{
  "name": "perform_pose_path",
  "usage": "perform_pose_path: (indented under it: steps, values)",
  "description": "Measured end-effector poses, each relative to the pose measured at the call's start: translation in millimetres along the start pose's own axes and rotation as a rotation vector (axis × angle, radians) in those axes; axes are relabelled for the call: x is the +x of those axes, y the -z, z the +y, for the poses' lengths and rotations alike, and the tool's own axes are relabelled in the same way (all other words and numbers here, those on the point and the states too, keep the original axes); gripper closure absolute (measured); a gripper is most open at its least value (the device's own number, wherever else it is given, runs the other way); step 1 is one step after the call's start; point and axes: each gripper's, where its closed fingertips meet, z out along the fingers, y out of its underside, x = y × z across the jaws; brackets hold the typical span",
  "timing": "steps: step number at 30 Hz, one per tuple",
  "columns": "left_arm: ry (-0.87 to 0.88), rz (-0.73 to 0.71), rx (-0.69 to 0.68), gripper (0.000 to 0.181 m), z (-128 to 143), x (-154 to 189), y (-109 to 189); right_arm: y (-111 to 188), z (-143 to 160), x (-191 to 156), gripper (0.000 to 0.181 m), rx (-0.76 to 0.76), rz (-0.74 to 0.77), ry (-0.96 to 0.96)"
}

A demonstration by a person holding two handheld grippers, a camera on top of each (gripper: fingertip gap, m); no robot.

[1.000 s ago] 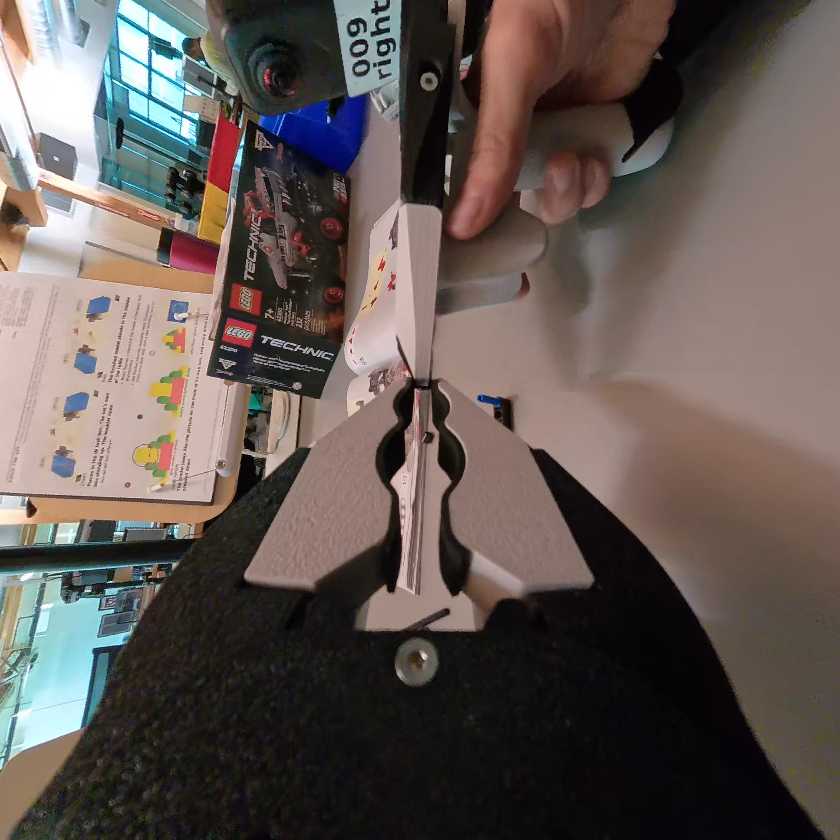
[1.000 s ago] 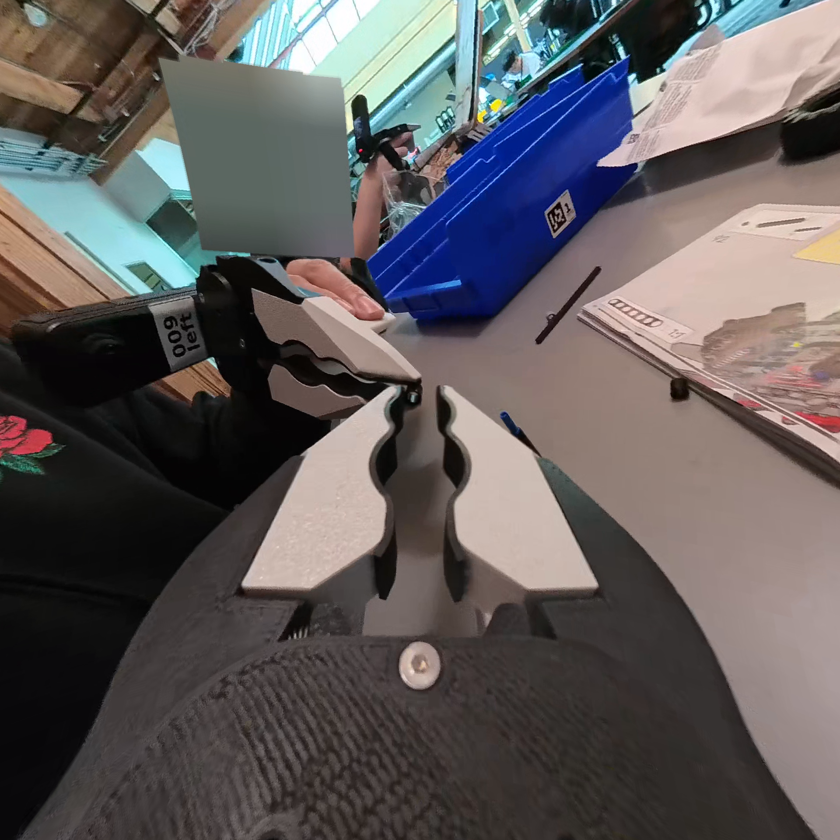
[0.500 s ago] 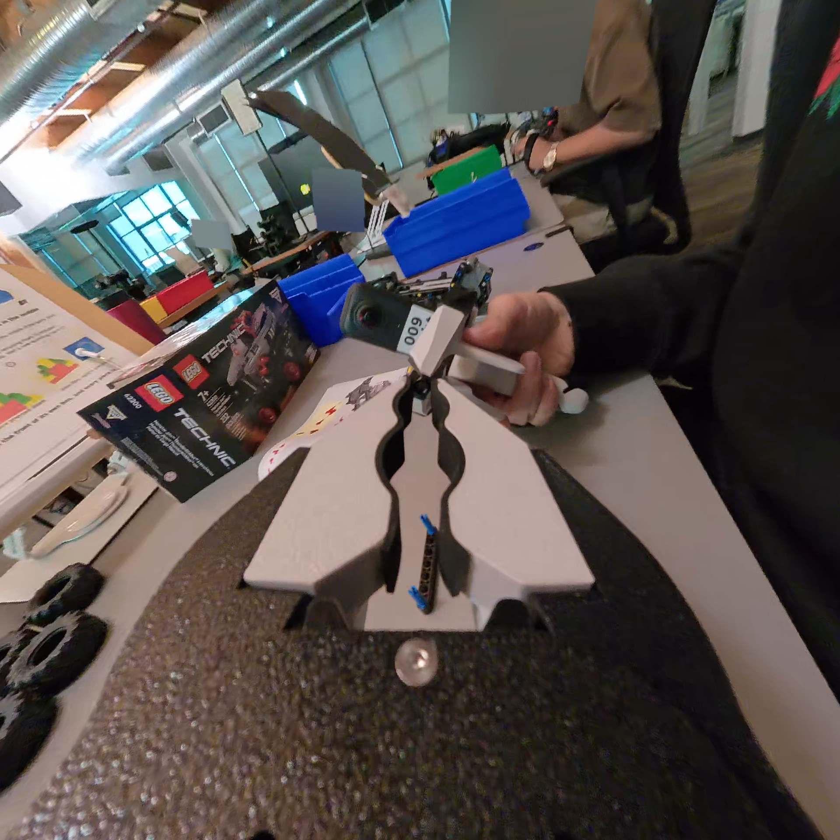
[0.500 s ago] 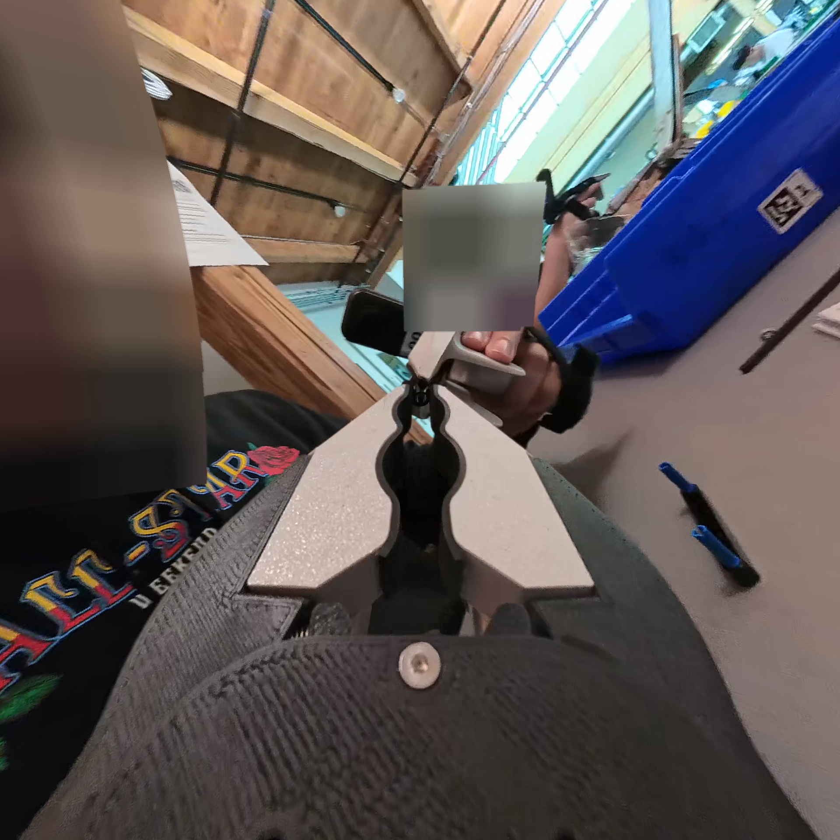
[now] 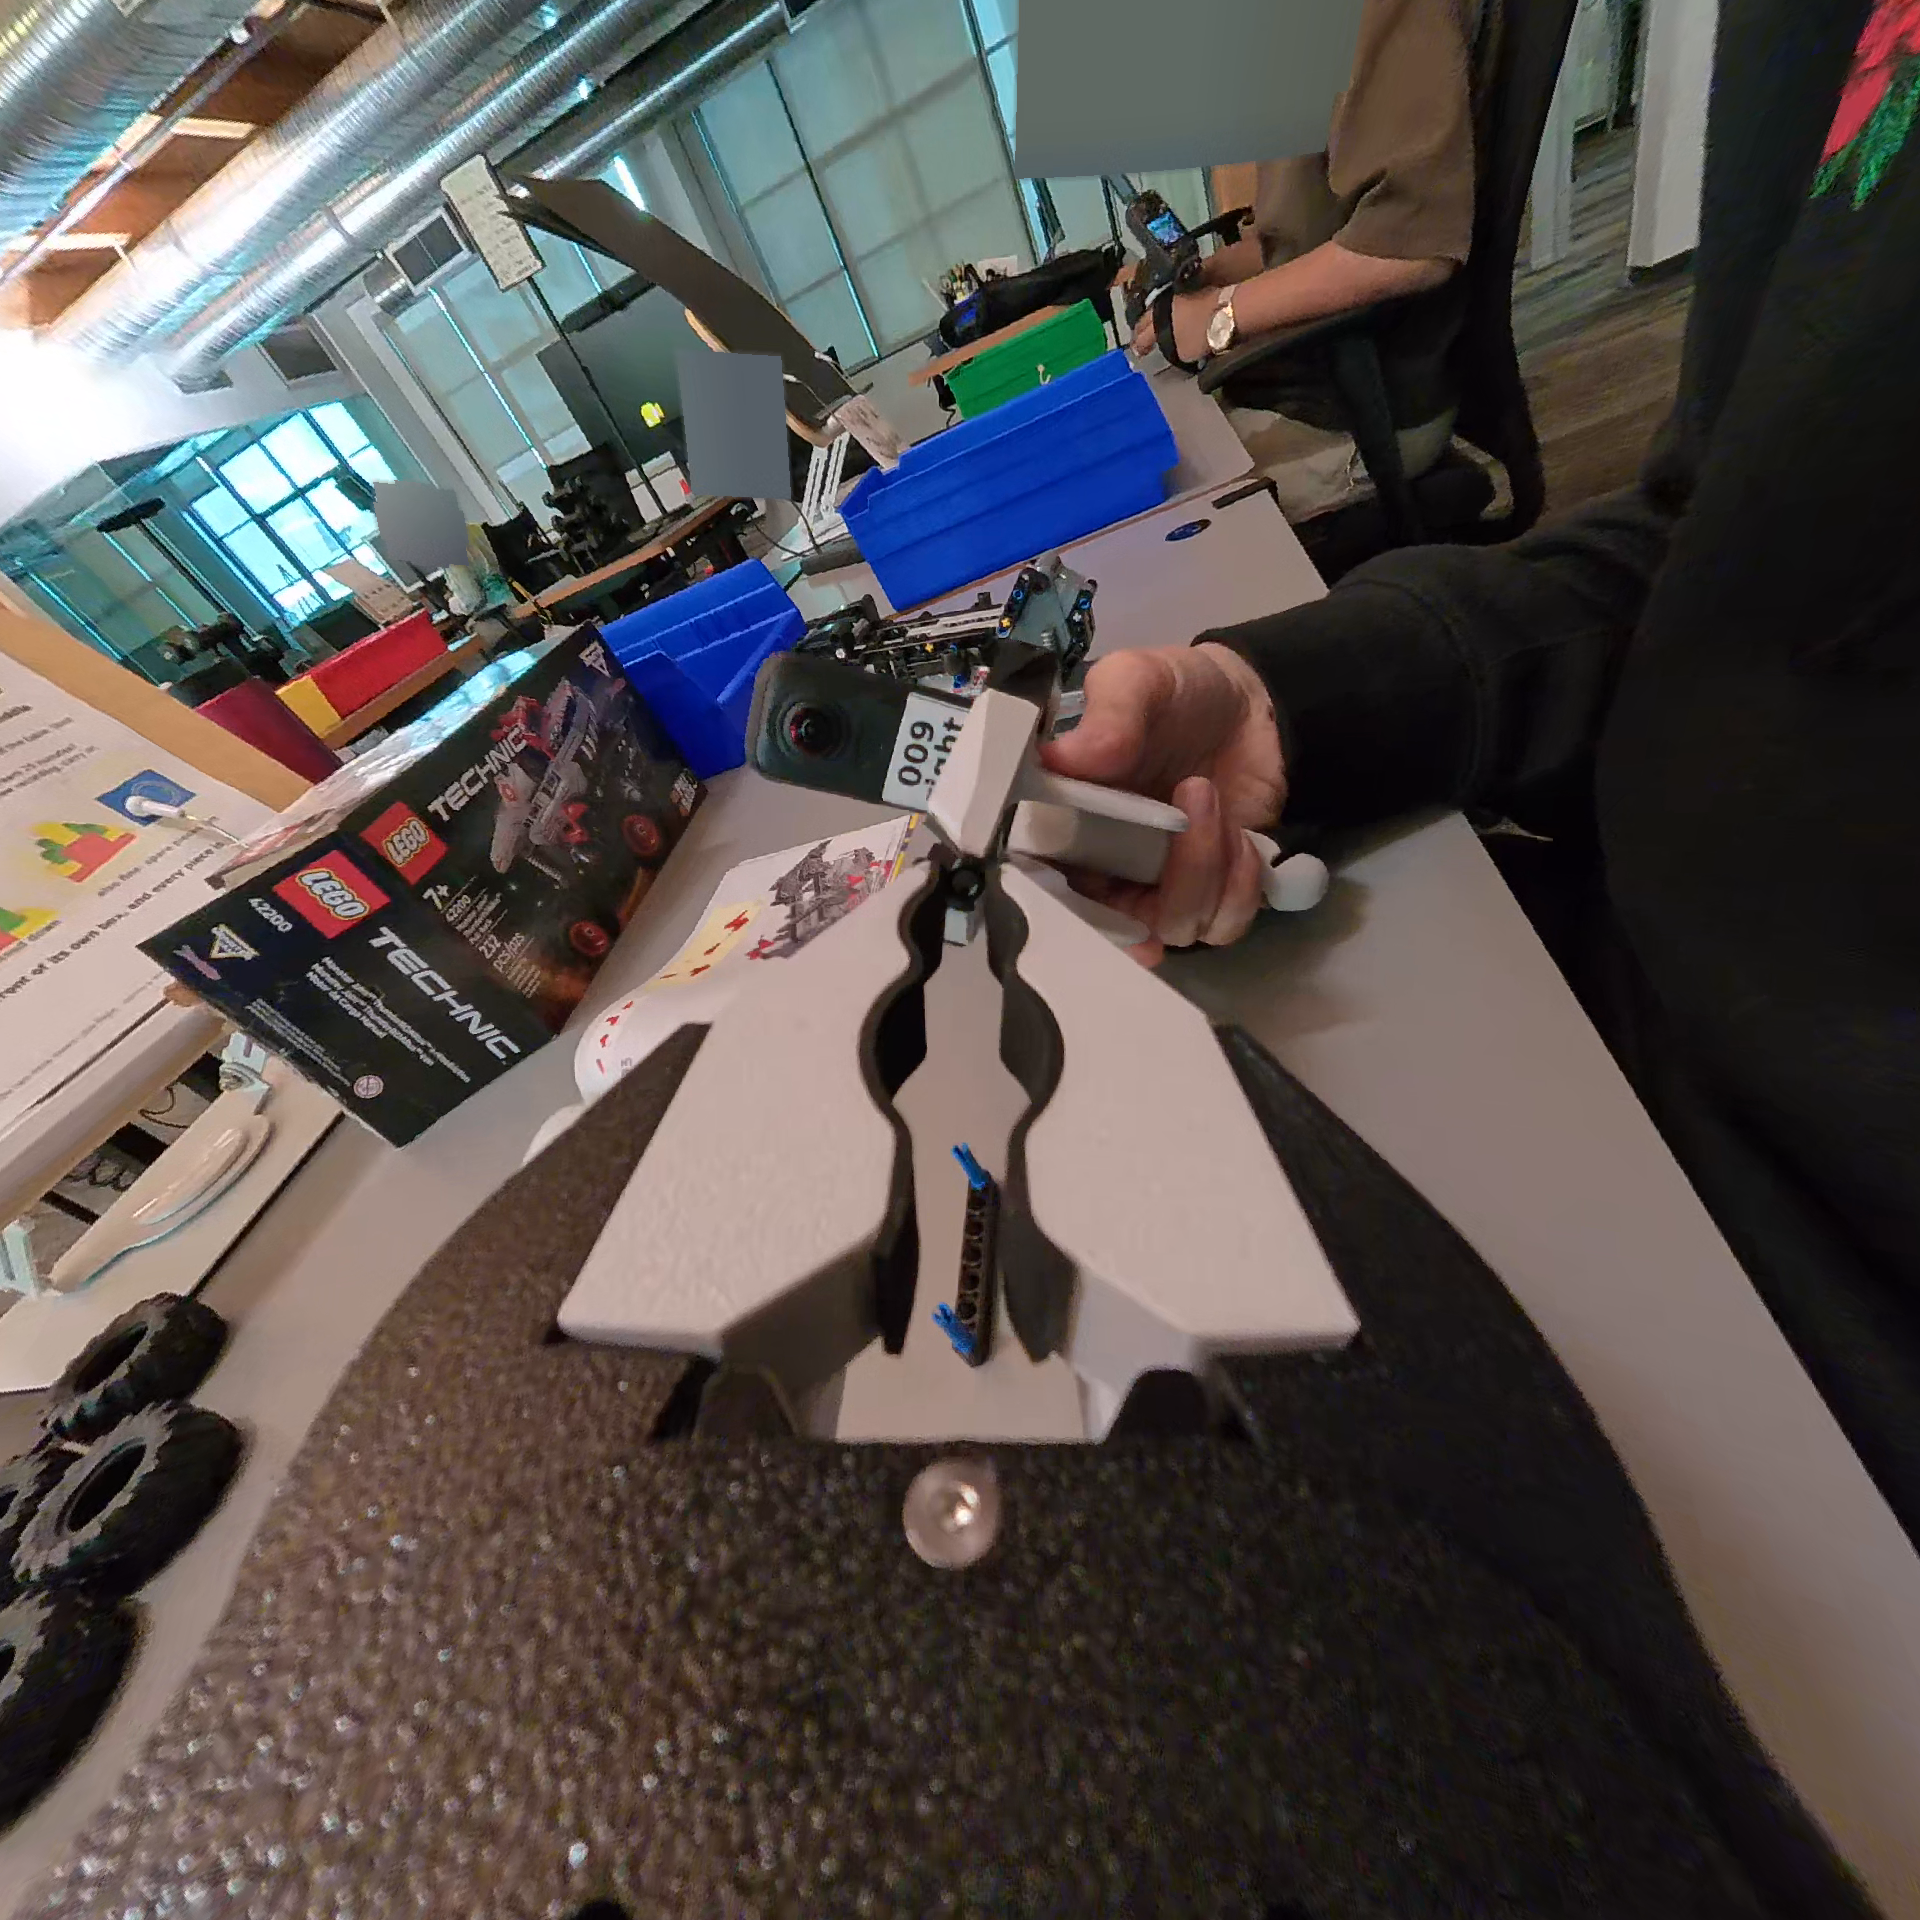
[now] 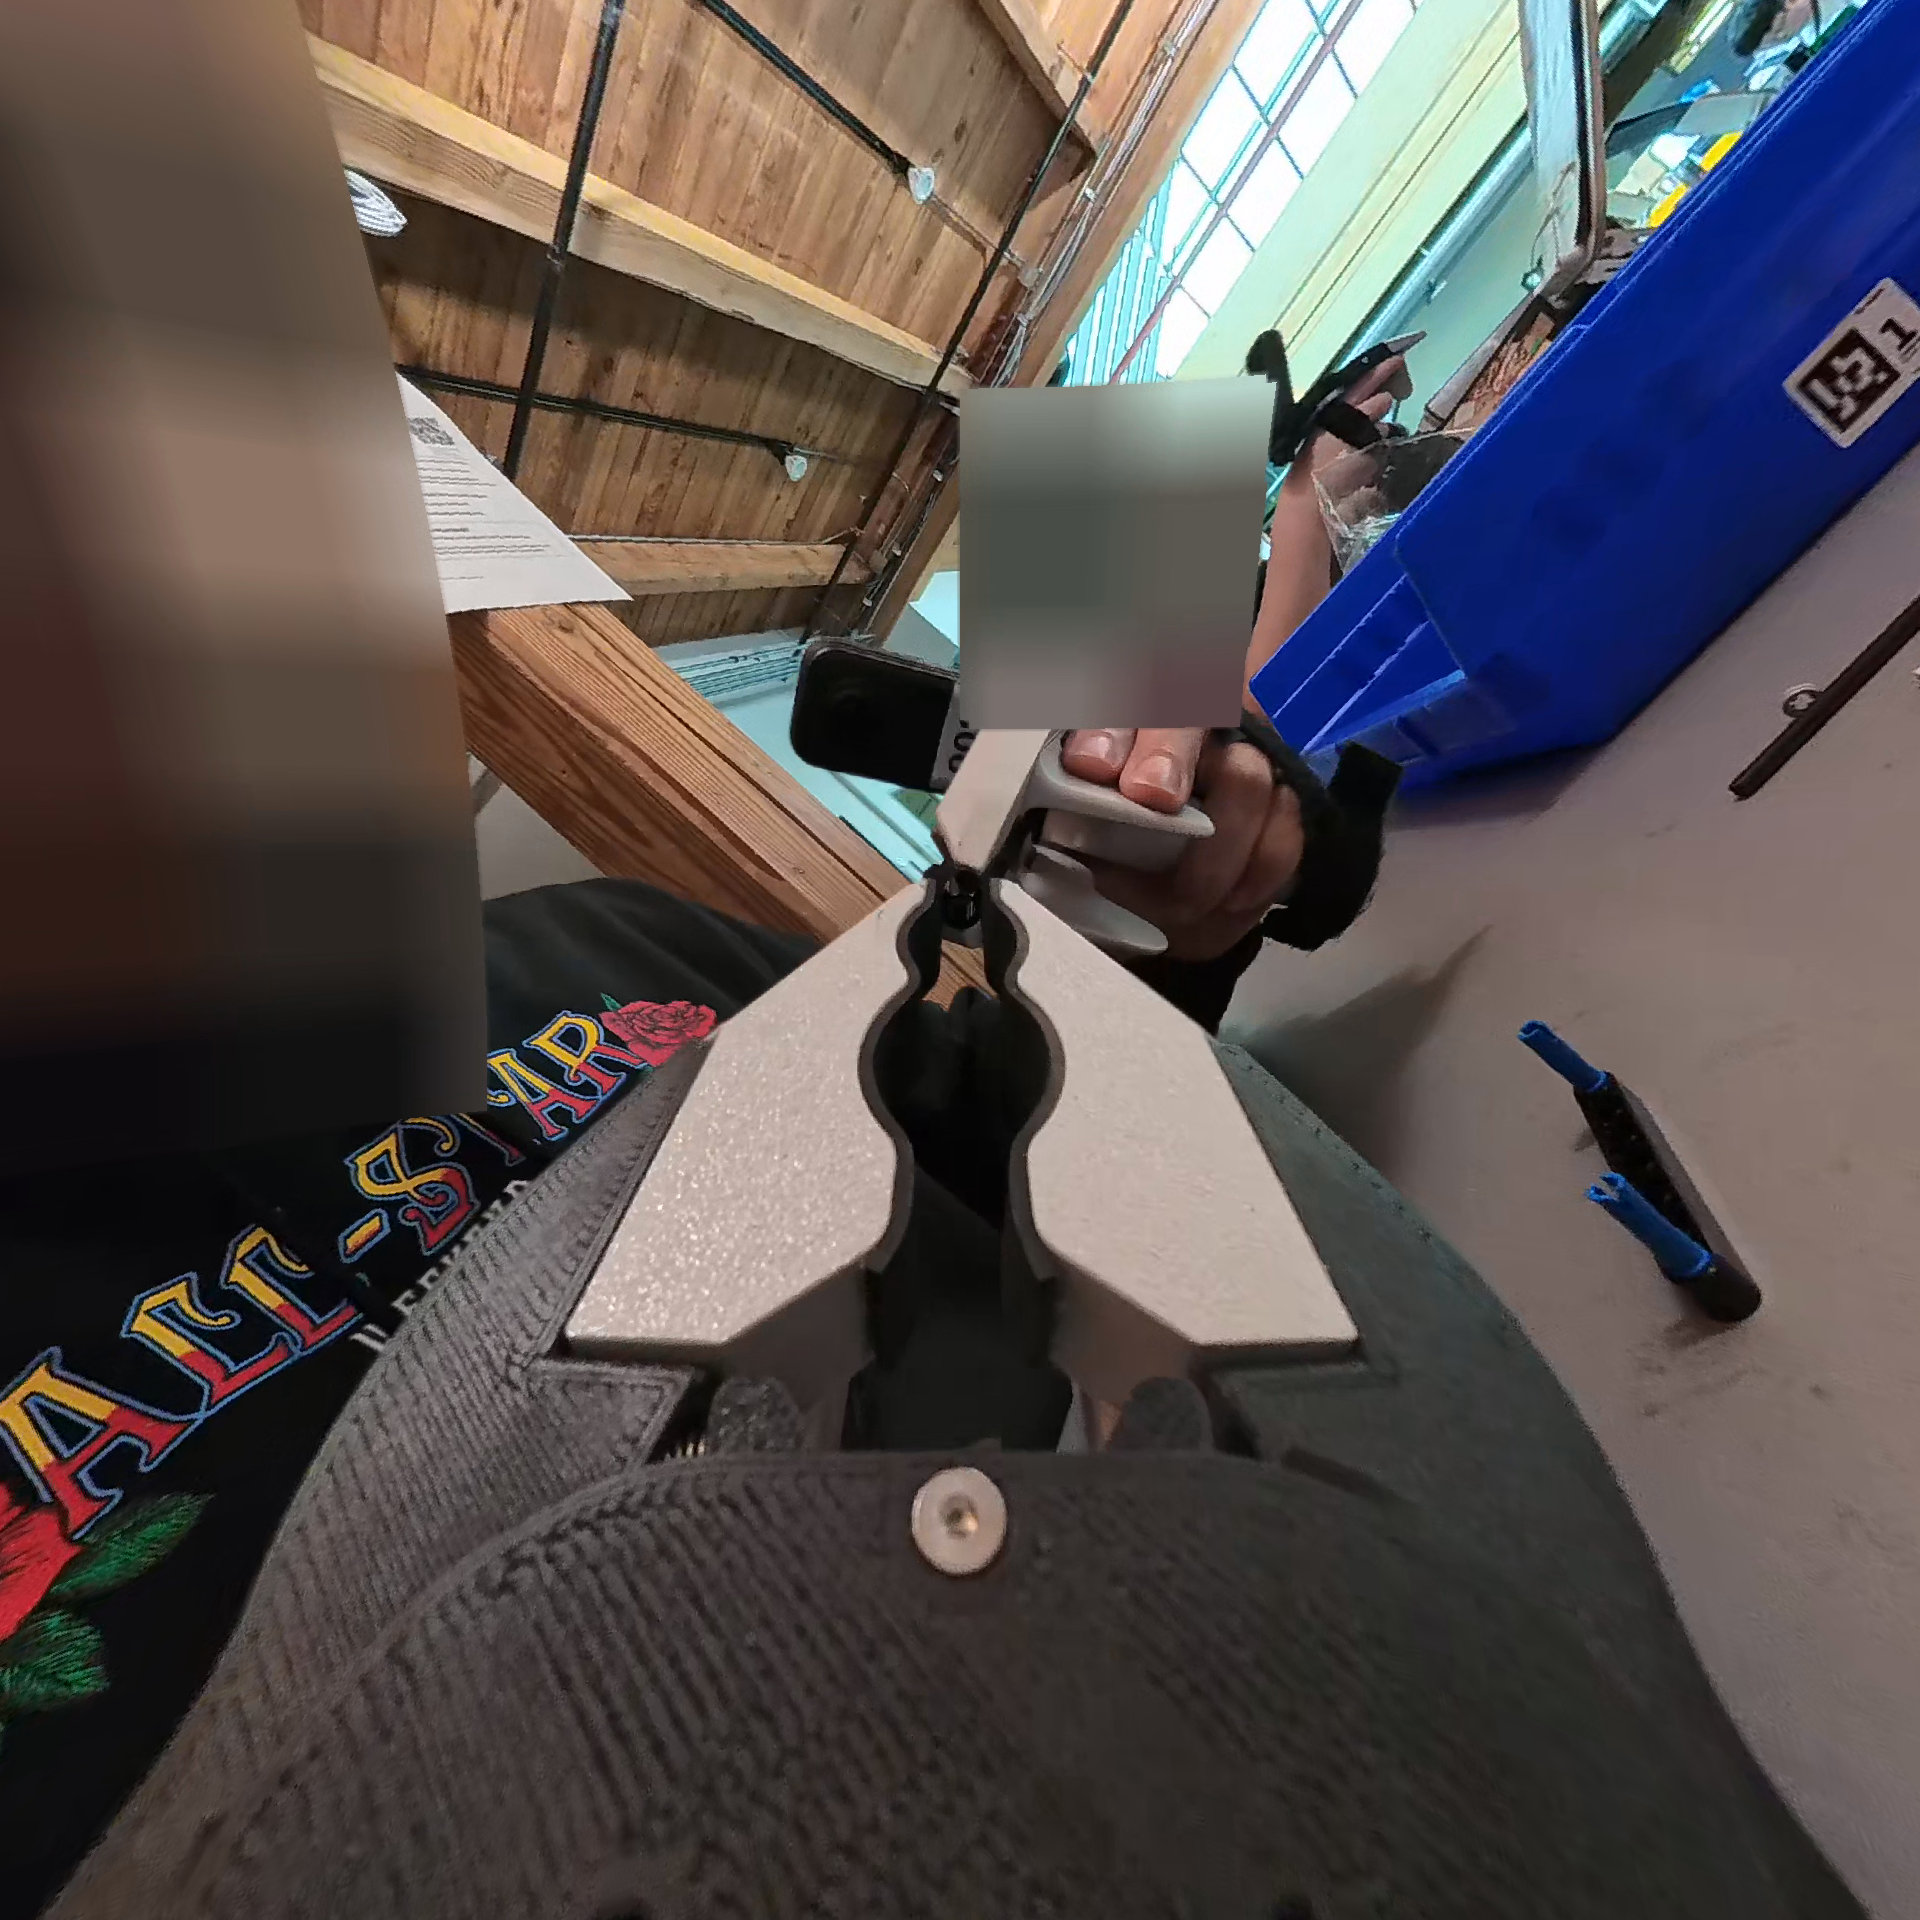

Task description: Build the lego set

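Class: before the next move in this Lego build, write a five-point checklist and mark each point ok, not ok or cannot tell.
1. Small black part sits at the tips of the left hand-held gripper: ok.
2. Right hand-held gripper tips reach the part: ok.
3. Right hand-held gripper closed firmly on it: cannot tell.
4. Beam with blue pins lies free on the table: ok.
5. Booklet in sight: ok.
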Motion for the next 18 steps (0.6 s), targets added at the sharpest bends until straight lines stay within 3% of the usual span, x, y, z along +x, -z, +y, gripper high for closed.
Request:
perform_pose_path:
  steps: [6,9,12,15,18]
  values:
    - [0.012,-0.006,-0.119,0.176,13,-3,1,6,7,7,0.167,-0.125,0.143,0.199]
    - [-0.017,-0.020,-0.308,0.176,35,-14,14,24,4,25,0.151,-0.275,0.408,0.517]
    - [0.090,0.051,-0.463,0.176,57,-17,26,46,-4,57,0.142,-0.482,0.714,0.818]
    - [0.167,0.173,-0.597,0.177,75,-13,32,34,12,72,0.146,-0.615,0.683,0.799]
    - [0.132,0.254,-0.717,0.177,87,-15,35,35,18,93,0.152,-0.715,0.722,0.804]
